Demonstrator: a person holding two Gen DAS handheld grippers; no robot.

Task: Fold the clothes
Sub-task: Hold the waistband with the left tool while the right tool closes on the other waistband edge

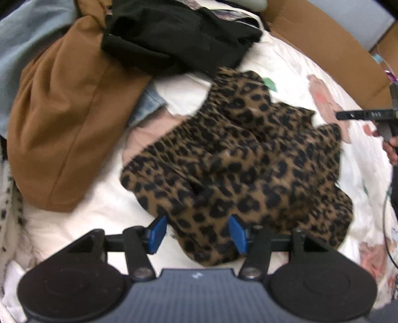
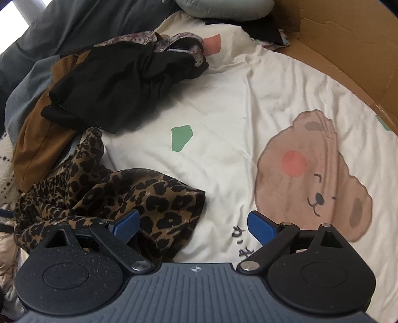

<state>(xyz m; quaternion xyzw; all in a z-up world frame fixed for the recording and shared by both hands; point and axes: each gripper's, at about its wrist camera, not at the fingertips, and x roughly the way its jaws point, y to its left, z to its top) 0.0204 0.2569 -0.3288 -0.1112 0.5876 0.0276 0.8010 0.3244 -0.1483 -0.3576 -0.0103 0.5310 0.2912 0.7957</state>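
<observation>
A crumpled leopard-print garment (image 1: 236,149) lies on the white printed bed sheet (image 1: 286,62). My left gripper (image 1: 197,232) is open at the garment's near edge, and some of the cloth lies between its blue pads (image 1: 158,232). In the right wrist view the same garment (image 2: 149,196) is bunched at the lower left. My right gripper (image 2: 194,226) is open wide, its left pad (image 2: 126,224) over the garment's edge and its right pad over bare sheet (image 2: 223,99). The right gripper's black fingers (image 1: 360,115), held by a hand, also show at the right edge of the left wrist view.
A brown garment (image 1: 64,119), a black garment (image 1: 174,37) and grey-blue cloth (image 1: 22,37) are heaped at the back left. A cardboard wall (image 2: 348,42) runs along the right. The sheet bears a bear print (image 2: 311,174). A grey pillow (image 2: 223,7) lies at the back.
</observation>
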